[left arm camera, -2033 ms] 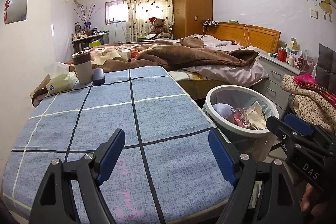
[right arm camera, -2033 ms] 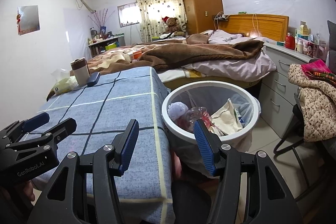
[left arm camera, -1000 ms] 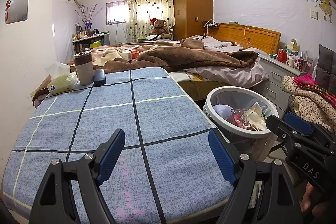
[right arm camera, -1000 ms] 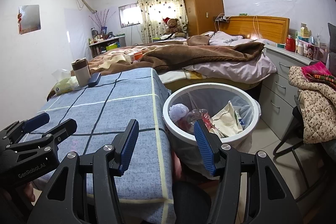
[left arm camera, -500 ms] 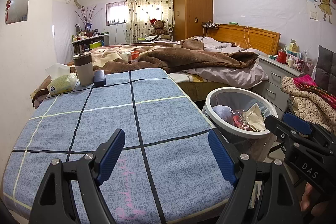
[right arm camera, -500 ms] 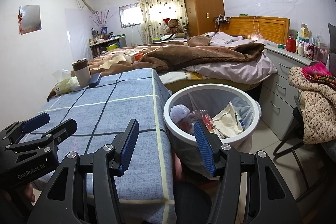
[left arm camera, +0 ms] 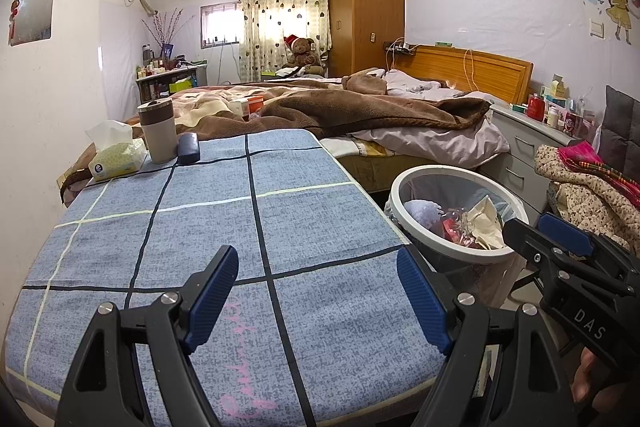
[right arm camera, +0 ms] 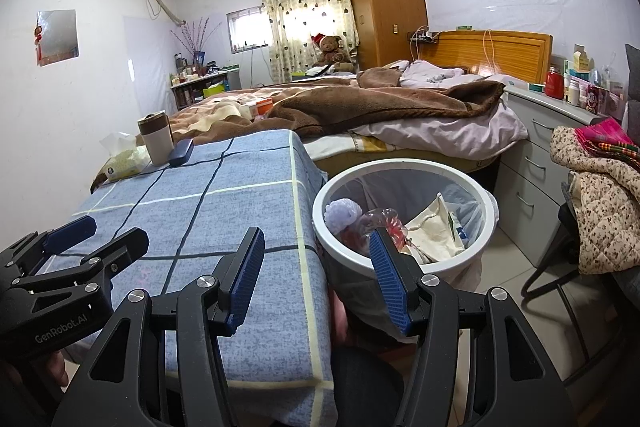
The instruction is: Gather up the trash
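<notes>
The left gripper (left arm camera: 316, 295) is hovering over the near end of the blue checked tablecloth (left arm camera: 208, 227), and its blue pads are standing wide apart with nothing between them. The right gripper (right arm camera: 316, 279) is hanging just beside it, over the table edge and the white trash bin (right arm camera: 490, 203); its jaws are also spread and are gripping nothing.

The trash is already lying inside the bin, which is standing on the floor and touching the right side of the table: a pale lilac ball (right arm camera: 342, 213), a crumpled clear plastic bottle (right arm camera: 380, 221) and a cream cloth bag (right arm camera: 436, 231).

At the far left corner of the table, a tumbler (left arm camera: 157, 131), a dark glasses case (left arm camera: 189, 148) and a tissue pack (left arm camera: 114, 157) are sitting close together.
</notes>
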A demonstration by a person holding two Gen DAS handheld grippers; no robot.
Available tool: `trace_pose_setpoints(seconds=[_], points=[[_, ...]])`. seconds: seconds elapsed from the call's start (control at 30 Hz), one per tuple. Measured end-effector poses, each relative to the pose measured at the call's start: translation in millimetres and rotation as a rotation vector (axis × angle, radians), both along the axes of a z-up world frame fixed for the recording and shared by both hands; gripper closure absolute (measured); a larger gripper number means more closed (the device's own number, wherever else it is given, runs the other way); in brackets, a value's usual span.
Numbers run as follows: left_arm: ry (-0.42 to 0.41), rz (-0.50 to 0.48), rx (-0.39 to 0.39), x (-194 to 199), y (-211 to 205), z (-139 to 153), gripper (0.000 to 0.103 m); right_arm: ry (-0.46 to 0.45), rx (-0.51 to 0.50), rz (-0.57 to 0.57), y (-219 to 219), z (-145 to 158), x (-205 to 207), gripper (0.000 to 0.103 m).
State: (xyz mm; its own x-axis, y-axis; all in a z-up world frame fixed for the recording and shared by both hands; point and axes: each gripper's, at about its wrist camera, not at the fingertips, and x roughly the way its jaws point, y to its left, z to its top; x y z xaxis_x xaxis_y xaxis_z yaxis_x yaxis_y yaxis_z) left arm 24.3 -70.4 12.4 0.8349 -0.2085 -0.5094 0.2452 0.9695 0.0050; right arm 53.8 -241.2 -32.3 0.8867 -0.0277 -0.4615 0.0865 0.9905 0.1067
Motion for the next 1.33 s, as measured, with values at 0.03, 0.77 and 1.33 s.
trace_pose_setpoints(seconds=[0.03,0.77,1.33], points=[[0.0,0.0,0.0,-0.4,0.3,-0.1,0.02,0.001,0.0,-0.001,-0.5,-0.4,-0.2,0.047],[-0.002,0.001,0.0,0.1,-0.9,-0.9,0.02,-0.003,0.002,0.002,-0.1,-1.1,0.5,0.047],[-0.002,0.004,-0.002,-1.4,-1.4,-4.1,0.02,-0.003,0.001,0.002,0.5,-1.0,0.8,0.047]])
